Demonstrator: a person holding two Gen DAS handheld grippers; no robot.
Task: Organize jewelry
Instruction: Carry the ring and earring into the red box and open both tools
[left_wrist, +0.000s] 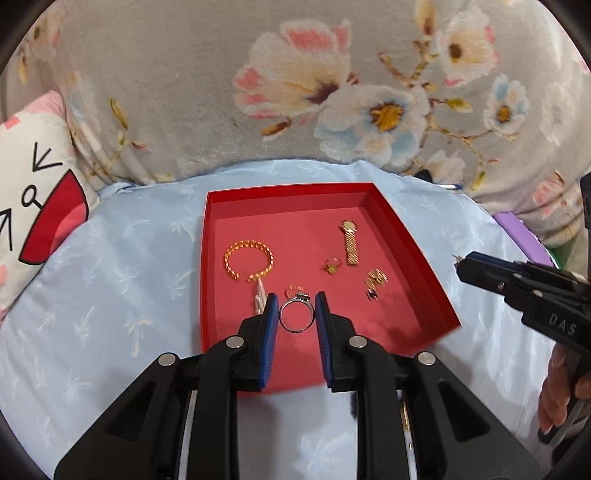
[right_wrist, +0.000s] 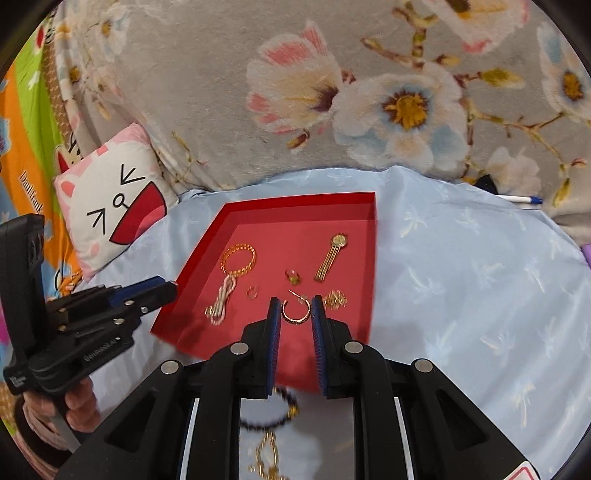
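The red tray (left_wrist: 406, 236) already holds most of the jewelry: a gold bangle (left_wrist: 249, 260) toward its left wall, a gold watch (left_wrist: 351, 240) toward its far right corner, a small gold ring (left_wrist: 332, 265) just left of the watch strap, a gold cluster piece (left_wrist: 376, 280) nearer the right wall, and a pinkish beaded strand (right_wrist: 221, 301) lying just in front of the bangle. Two pieces are in the grippers now. The left gripper (left_wrist: 297, 308) has a silver stone-set ring (left_wrist: 296, 312) between its blue pads (left_wrist: 271, 314), which stand close against the ring's sides over the near part of the tray; whether they actually pinch it or merely frame it I cannot tell. The right gripper (right_wrist: 295, 308) likewise brackets a gold hoop earring (right_wrist: 295, 312) above the tray's near right area, jaws narrowed to about the hoop's width. Judging by this, the sorting is well along but unfinished: a dark beaded bracelet (right_wrist: 273, 413) and a gold chain (right_wrist: 267, 454) lie on the blue cloth (right_wrist: 461, 277) in front of the tray, outside it. Both tools point forward and down at the tray, the left one coming from the tray's left side, the right from its right, each held in a hand (right_wrist: 79, 406) at the grip.
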